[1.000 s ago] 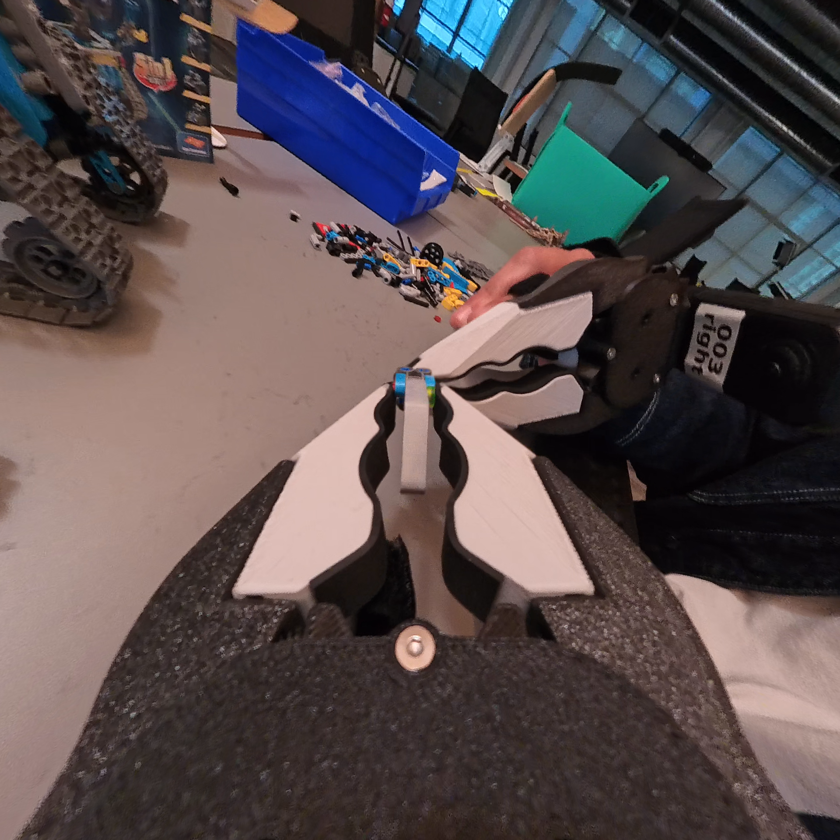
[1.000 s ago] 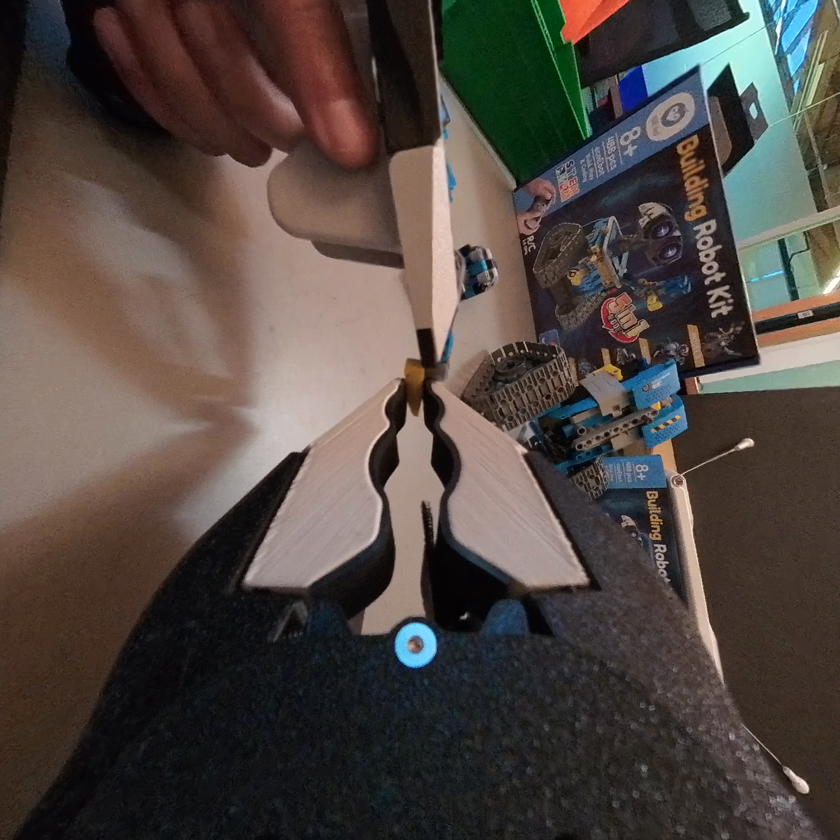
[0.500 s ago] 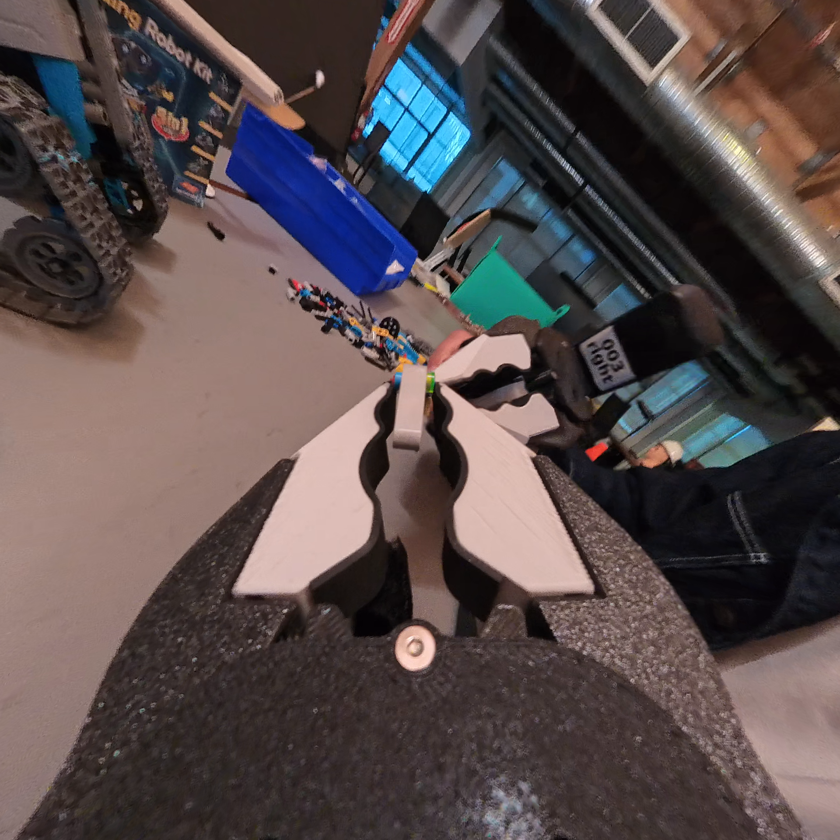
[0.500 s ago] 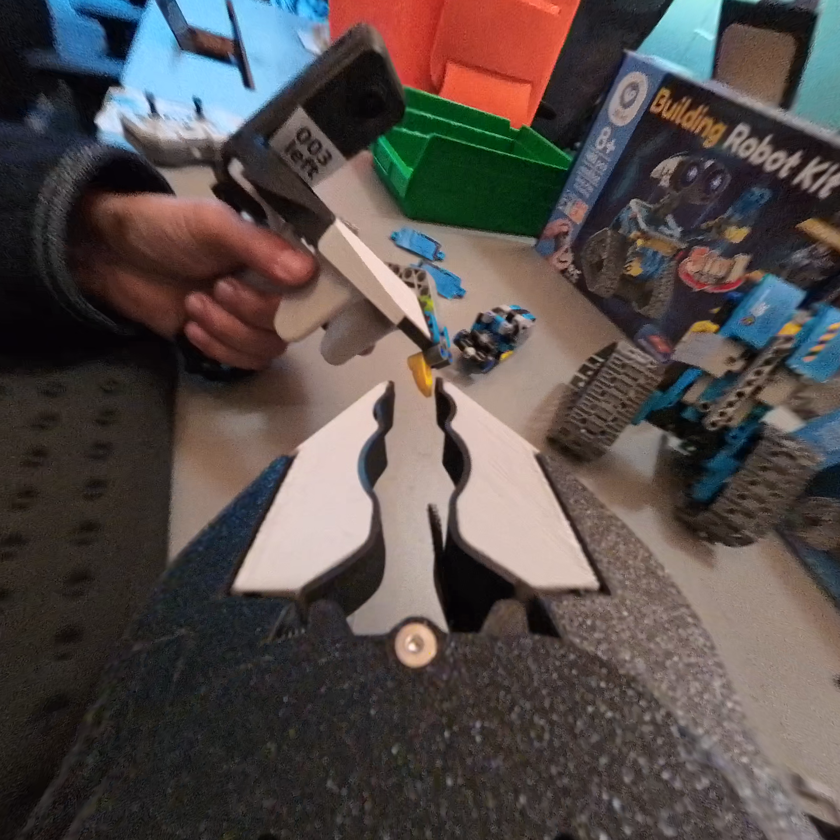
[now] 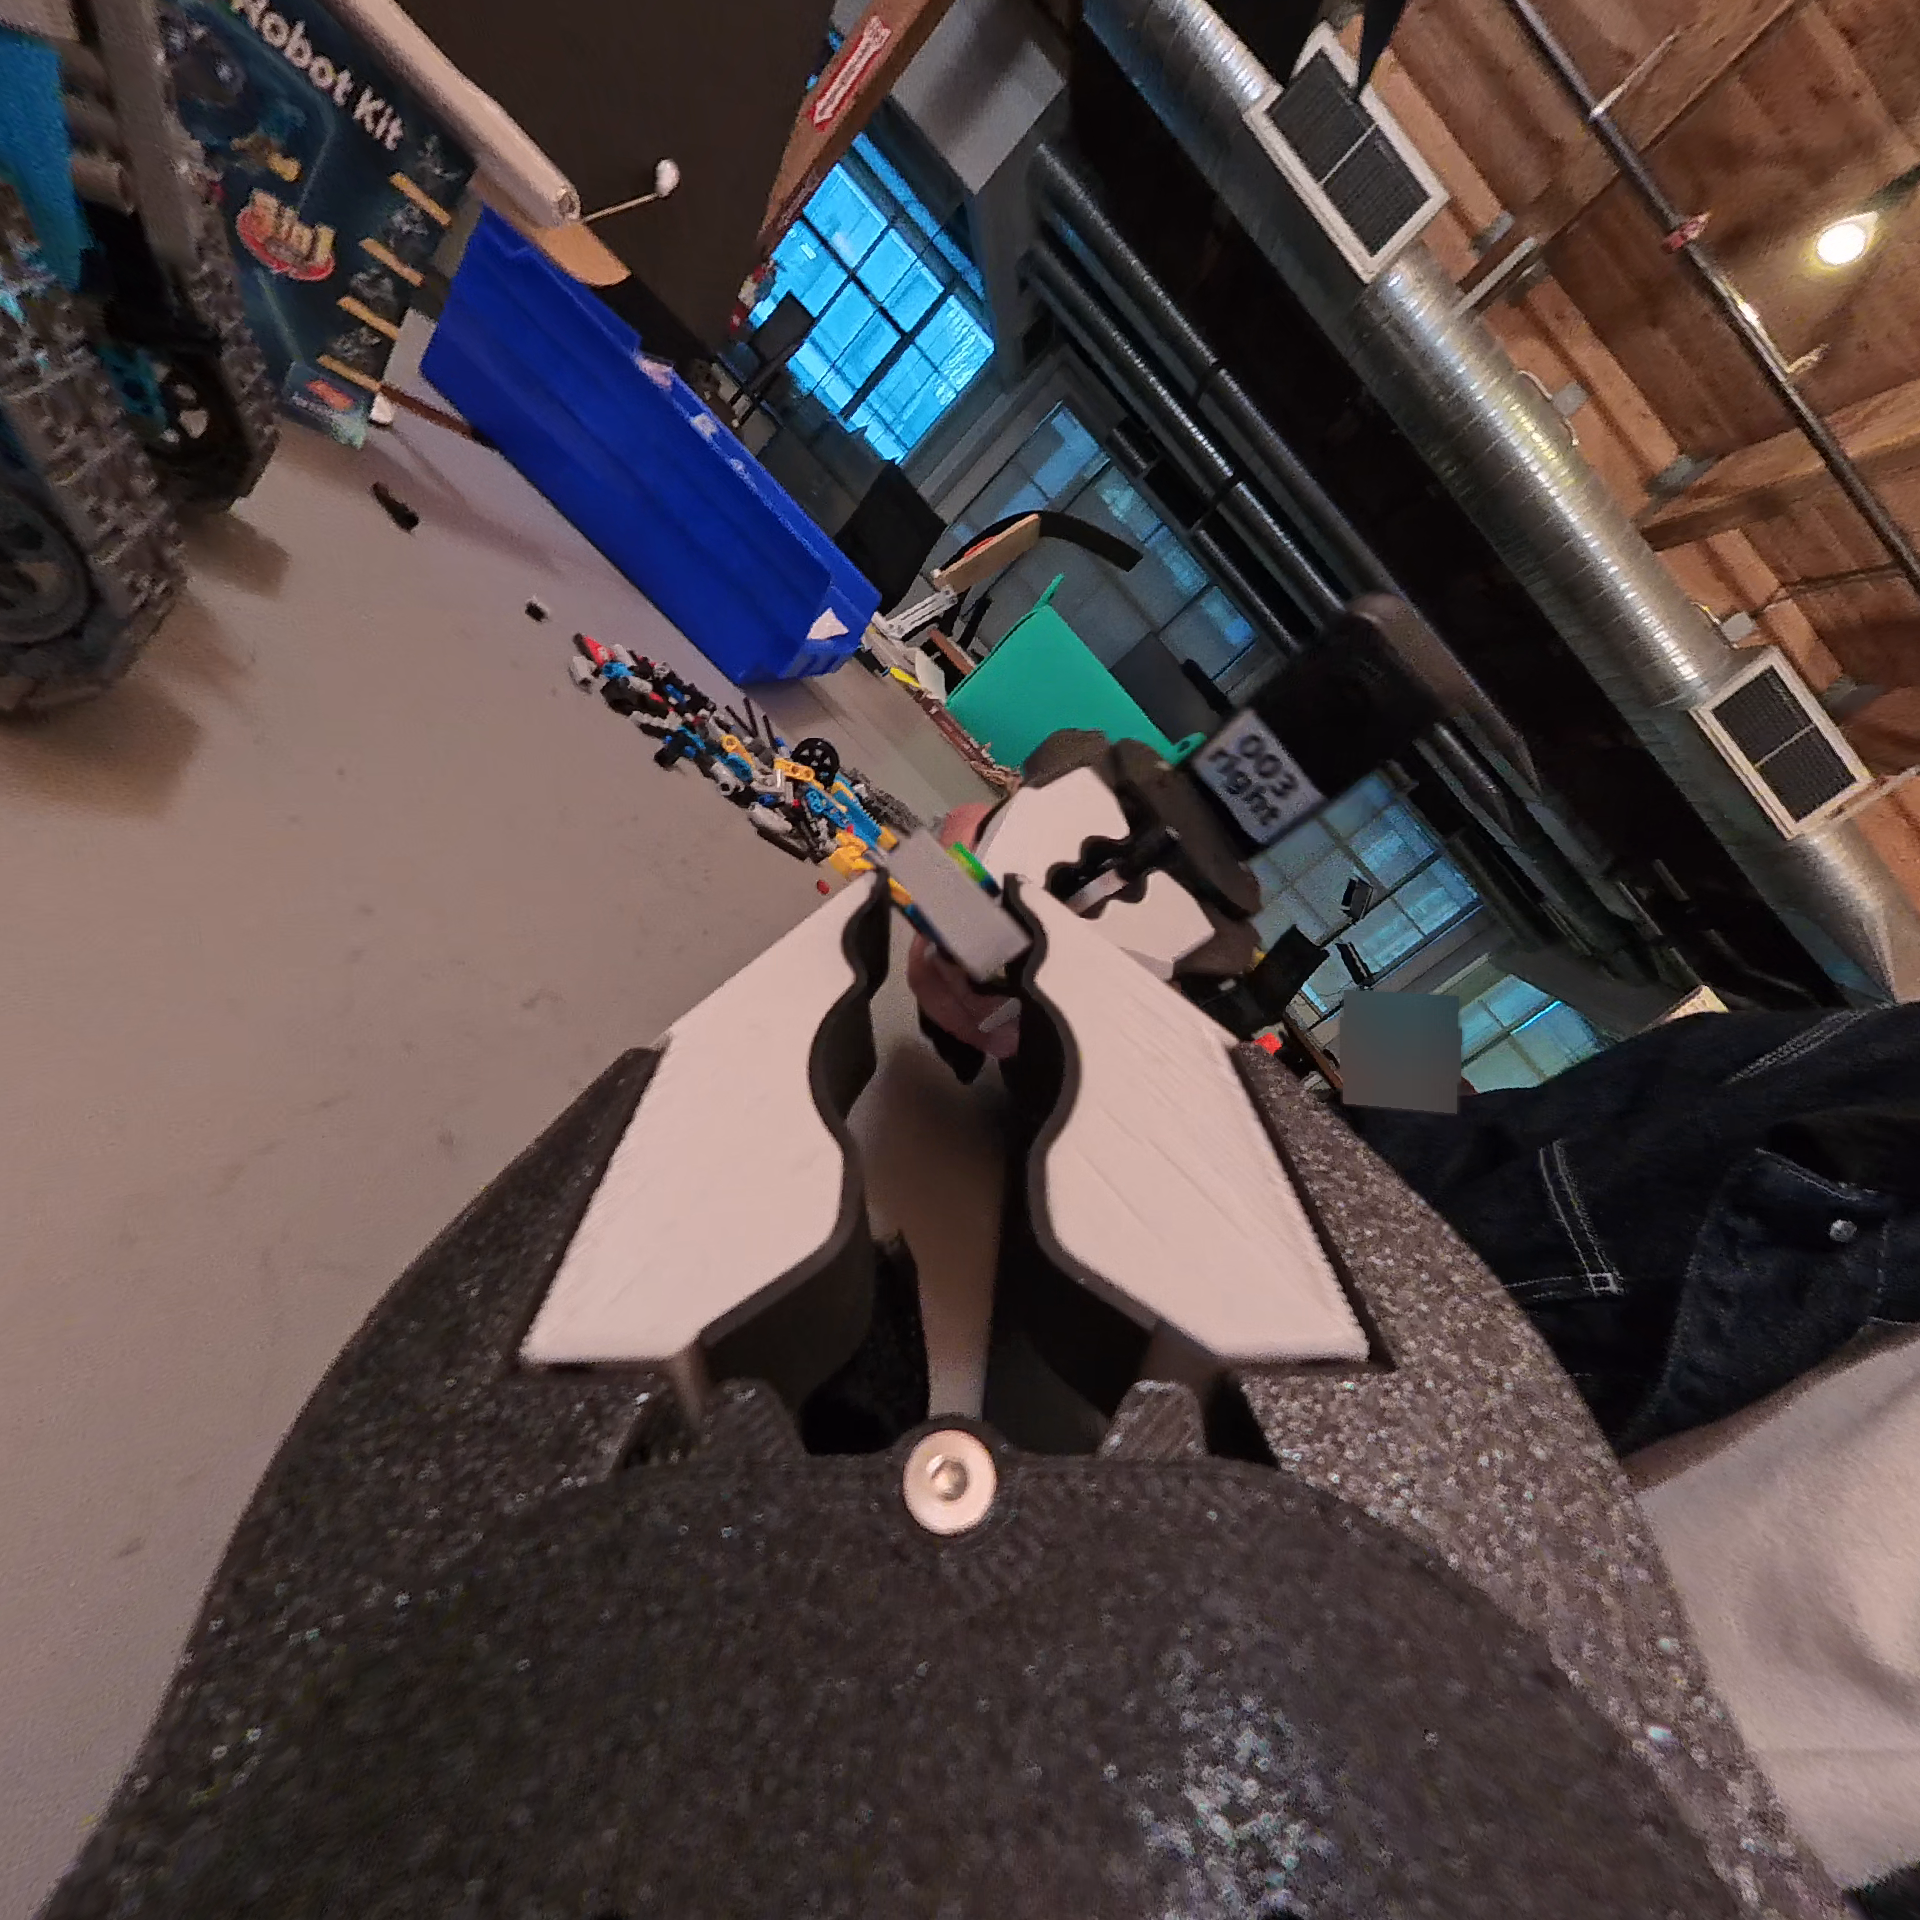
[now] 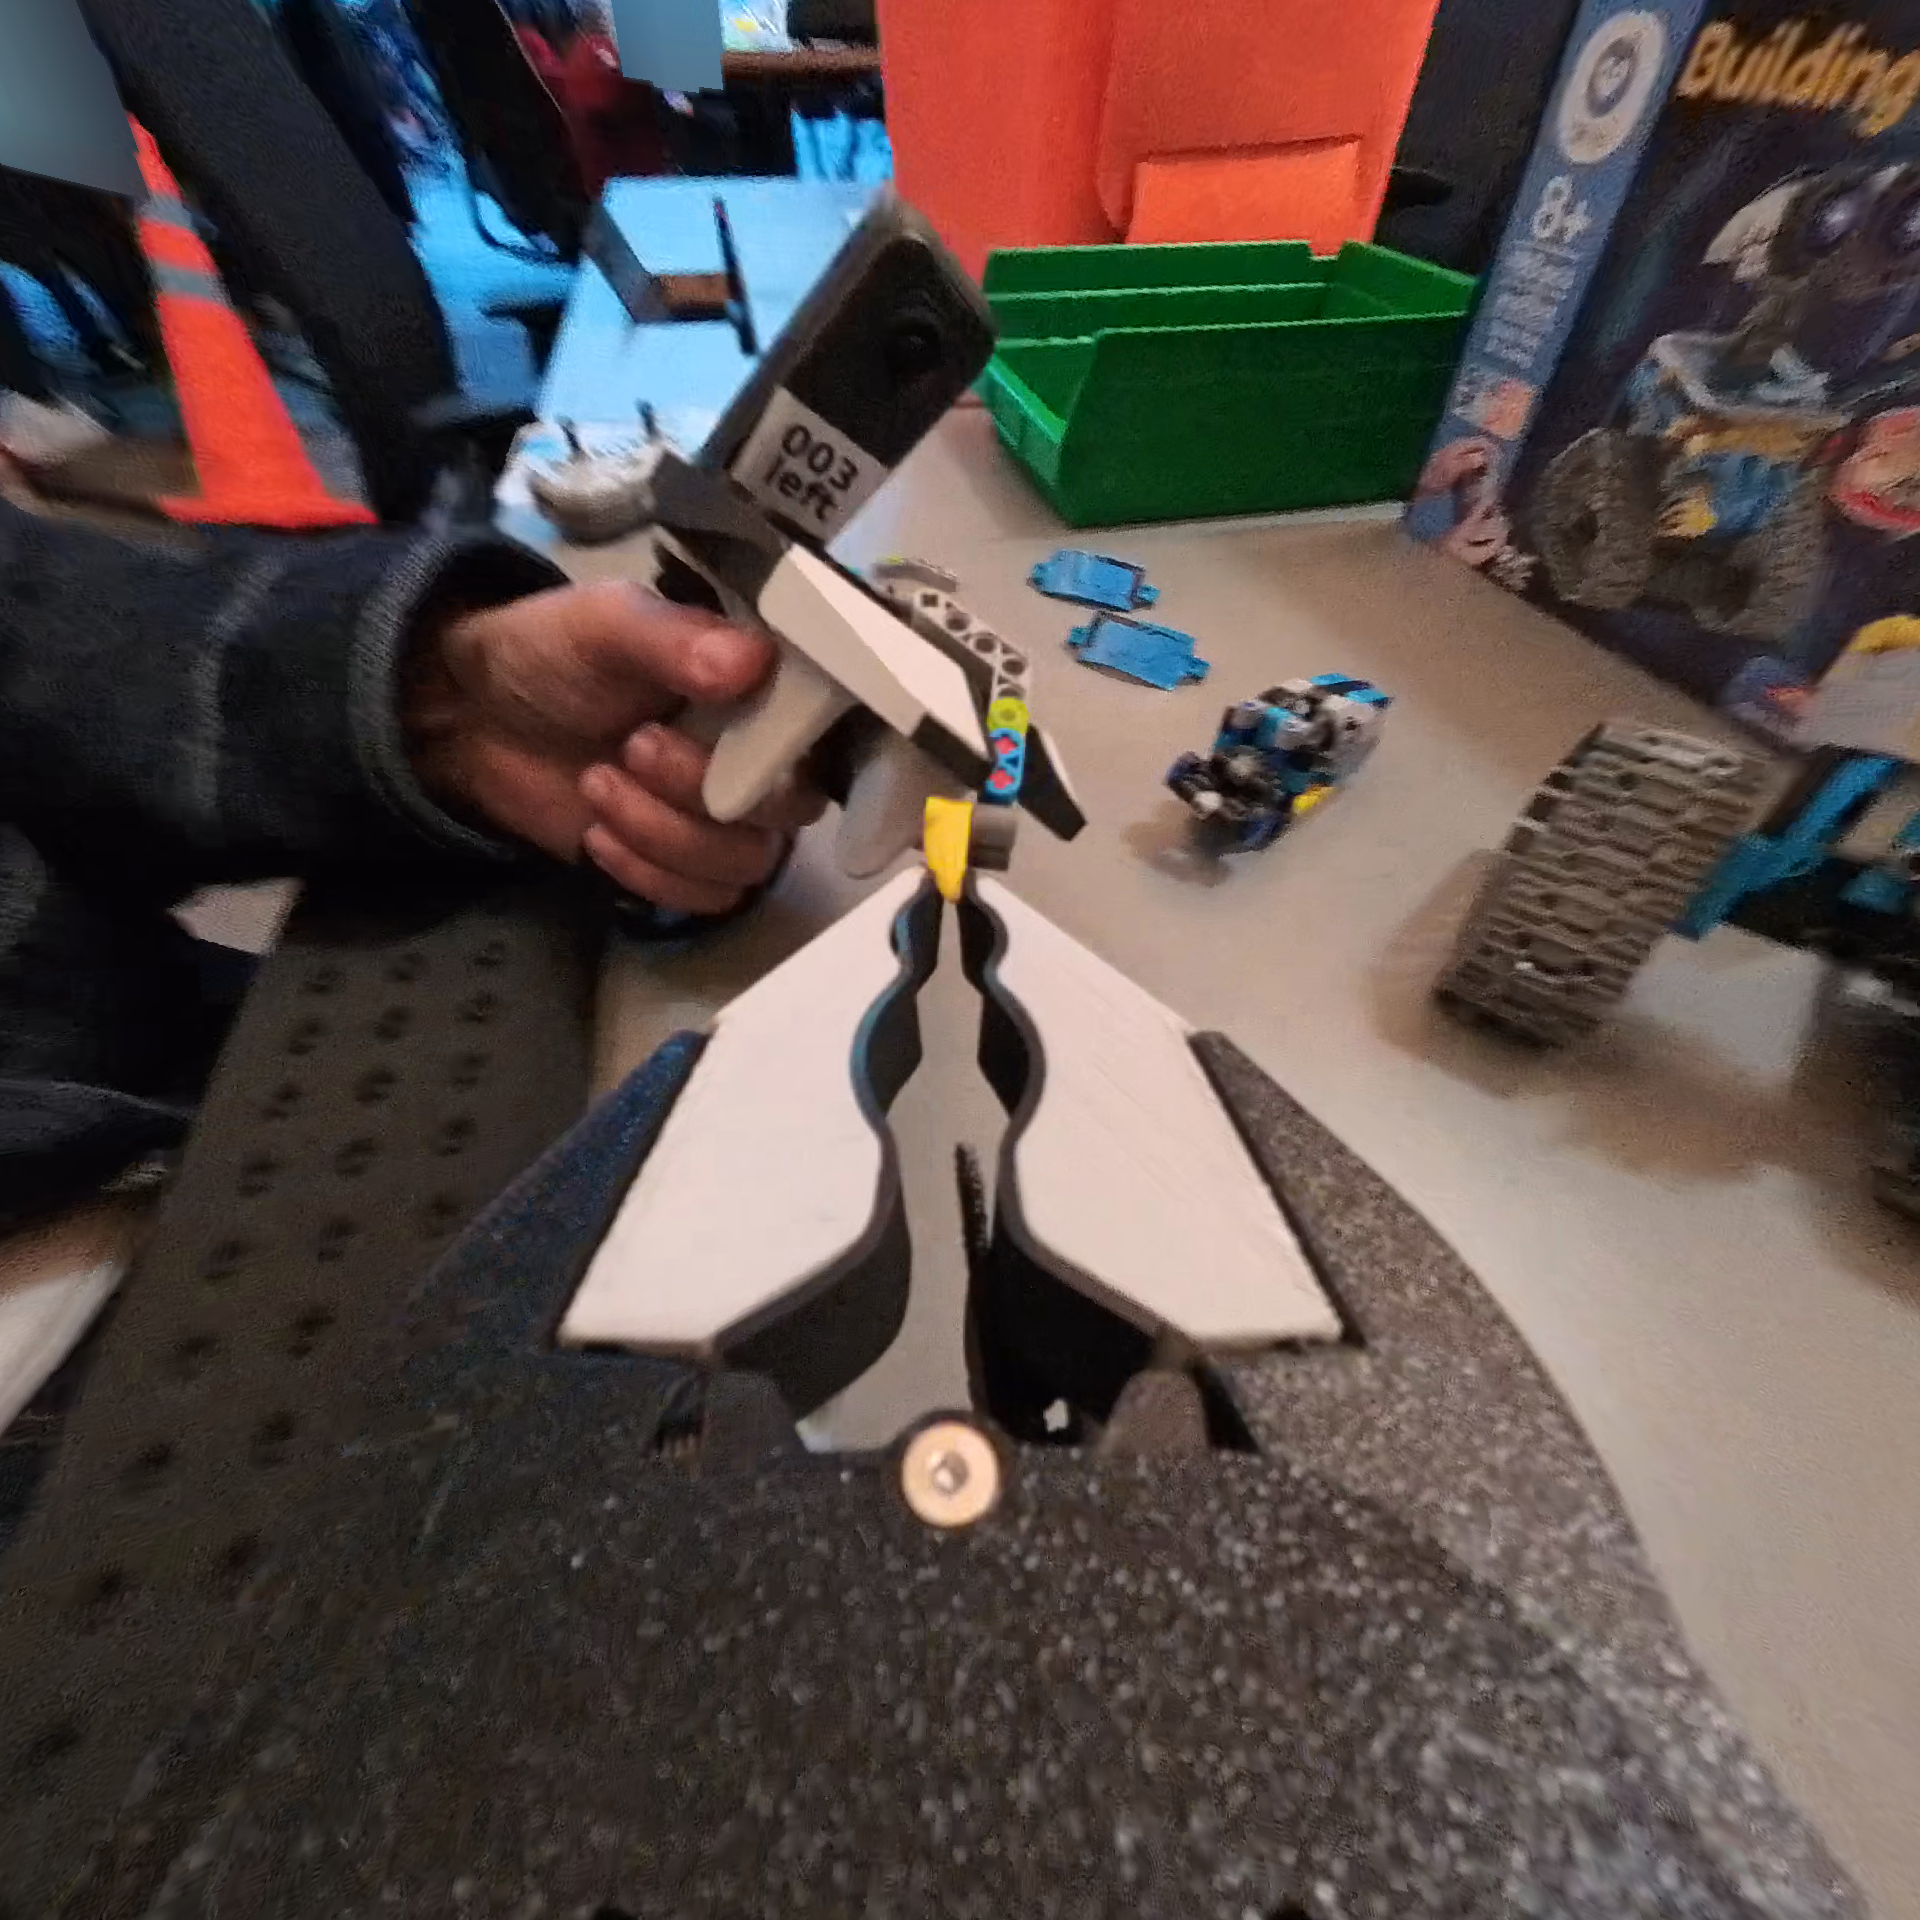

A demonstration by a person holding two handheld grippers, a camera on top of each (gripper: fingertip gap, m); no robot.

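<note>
My left gripper (image 5: 951,914) is shut on a grey beam (image 5: 951,920) that carries small blue and green connectors, and holds it above the table. The right wrist view shows this gripper (image 6: 1023,790) in a hand, with the beam (image 6: 966,649) and its connectors (image 6: 1006,743) sticking out. My right gripper (image 6: 945,899) is shut on a small yellow piece (image 6: 948,842) whose top end meets the lower end of that beam assembly. In the left wrist view the right gripper (image 5: 1039,868) sits just behind the beam.
A grey table (image 6: 1299,1039) holds a tracked robot model (image 6: 1590,883), a kit box (image 6: 1714,364), a green bin (image 6: 1226,416), blue panels (image 6: 1132,644) and a small blue assembly (image 6: 1278,748). A blue bin (image 5: 623,457) and a pile of loose parts (image 5: 748,758) lie farther off.
Both grippers have swung upward and turned. The right gripper's jaws stood apart half a second ago and are now closed on the yellow piece. The beam now lies crosswise in the left gripper.
</note>
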